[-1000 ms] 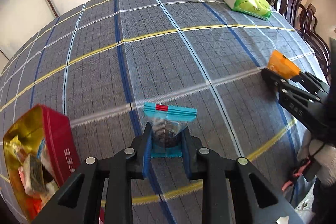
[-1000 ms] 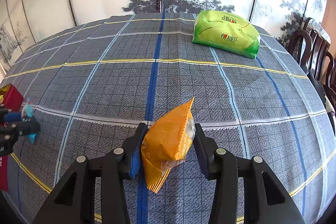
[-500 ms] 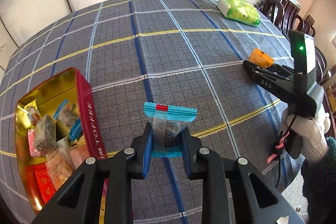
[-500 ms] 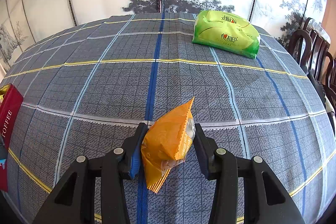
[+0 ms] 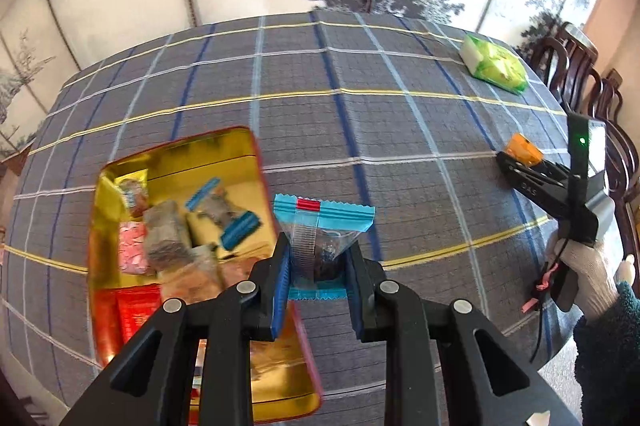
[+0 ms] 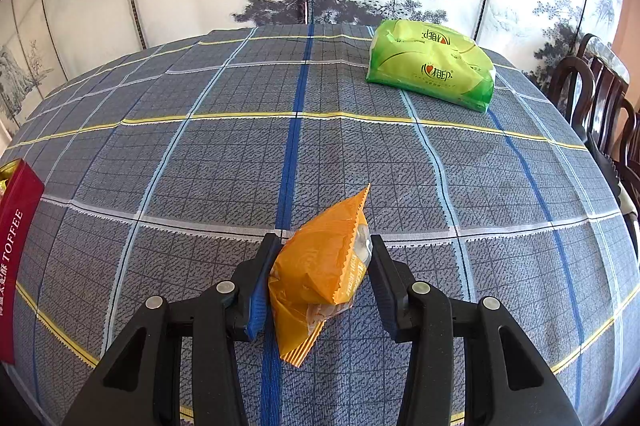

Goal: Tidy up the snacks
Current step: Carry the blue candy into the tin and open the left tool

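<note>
Left hand's been busy: a second ago the left hand-held gripper (image 5: 318, 276) was out over bare tablecloth with the tin barely peeking in at the edge, and now it's swung over and up so the open red-and-gold toffee tin (image 5: 256, 162) sits right under and beside its tip. It's clamped tight on the little blue-edged snack packet (image 5: 323, 226), which rides upright between the fingers, about over the tin's near right rim. Hard to say from this angle whether it's truly above the opening or just outside the wall, the fisheye bends everything.

Inside the tin there's already a pile of wrapped sweets (image 5: 168, 238), including one that looks like the twin of the packet being carried. So I'd guess the drop is next, and it only needs a small nudge toward the tin's middle first.

Further out, the right hand-held gripper (image 6: 320, 258) hasn't budged. It's closed on an orange snack bag (image 6: 324, 266), held tilted just above the table (image 6: 400, 162), waiting its turn I reckon. A gloved hand (image 5: 584, 266) holds it.

Way at the back, a green tissue pack (image 6: 432, 70) sits near the far edge, next to some dark wooden chairs (image 6: 592, 86).
</note>
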A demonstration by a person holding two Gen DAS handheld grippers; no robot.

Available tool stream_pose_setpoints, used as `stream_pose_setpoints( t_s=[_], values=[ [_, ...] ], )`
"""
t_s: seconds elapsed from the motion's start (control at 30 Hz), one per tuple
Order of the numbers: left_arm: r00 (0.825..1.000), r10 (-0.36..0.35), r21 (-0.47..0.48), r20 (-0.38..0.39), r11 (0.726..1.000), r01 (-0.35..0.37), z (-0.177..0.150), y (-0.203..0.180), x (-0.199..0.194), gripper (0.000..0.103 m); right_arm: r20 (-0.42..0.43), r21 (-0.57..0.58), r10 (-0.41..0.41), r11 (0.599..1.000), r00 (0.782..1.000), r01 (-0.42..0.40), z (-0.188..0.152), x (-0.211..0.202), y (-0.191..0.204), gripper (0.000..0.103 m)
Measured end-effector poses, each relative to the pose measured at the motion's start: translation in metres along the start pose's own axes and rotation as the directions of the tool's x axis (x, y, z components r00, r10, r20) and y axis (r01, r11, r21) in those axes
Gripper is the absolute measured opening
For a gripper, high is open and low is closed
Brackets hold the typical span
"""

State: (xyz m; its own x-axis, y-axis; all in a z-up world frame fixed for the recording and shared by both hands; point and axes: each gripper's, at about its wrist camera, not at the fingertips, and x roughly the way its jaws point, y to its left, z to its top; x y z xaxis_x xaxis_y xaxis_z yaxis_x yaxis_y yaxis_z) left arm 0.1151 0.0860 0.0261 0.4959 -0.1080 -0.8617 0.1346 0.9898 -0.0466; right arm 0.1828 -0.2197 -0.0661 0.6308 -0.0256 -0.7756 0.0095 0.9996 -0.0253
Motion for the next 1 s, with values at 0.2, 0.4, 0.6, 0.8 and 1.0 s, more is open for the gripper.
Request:
stream_pose_setpoints(
  t_s=[0.2,0.4,0.6,0.8,1.0],
  values=[
    [0.998,0.057,-0.081,0.012,0.995,-0.056,0.005,0.048,-0.012,0.022,0.000,0.000,0.000,1.000,1.000,0.000,0.000,0.000,0.001,0.046],
    [0.989,0.148,-0.147,0.029,0.979,-0.142,0.013,0.097,-0.023,0.022,0.000,0.000,-0.001,1.000,1.000,0.001,0.000,0.000,0.001,0.046],
    [0.982,0.188,-0.223,-0.012,0.957,-0.186,0.013,0.138,-0.012,0.022,-0.001,0.000,-0.003,1.000,1.000,0.003,0.000,0.000,0.001,0.046],
    [0.981,0.182,-0.243,-0.072,0.950,-0.194,0.003,0.157,0.007,0.022,-0.001,0.000,-0.003,1.000,1.000,0.003,0.000,0.000,0.001,0.046],
    [0.981,0.162,-0.240,-0.106,0.953,-0.183,-0.003,0.158,0.029,0.022,-0.001,0.000,-0.003,1.000,1.000,0.003,0.000,0.000,0.001,0.046]
  ],
)
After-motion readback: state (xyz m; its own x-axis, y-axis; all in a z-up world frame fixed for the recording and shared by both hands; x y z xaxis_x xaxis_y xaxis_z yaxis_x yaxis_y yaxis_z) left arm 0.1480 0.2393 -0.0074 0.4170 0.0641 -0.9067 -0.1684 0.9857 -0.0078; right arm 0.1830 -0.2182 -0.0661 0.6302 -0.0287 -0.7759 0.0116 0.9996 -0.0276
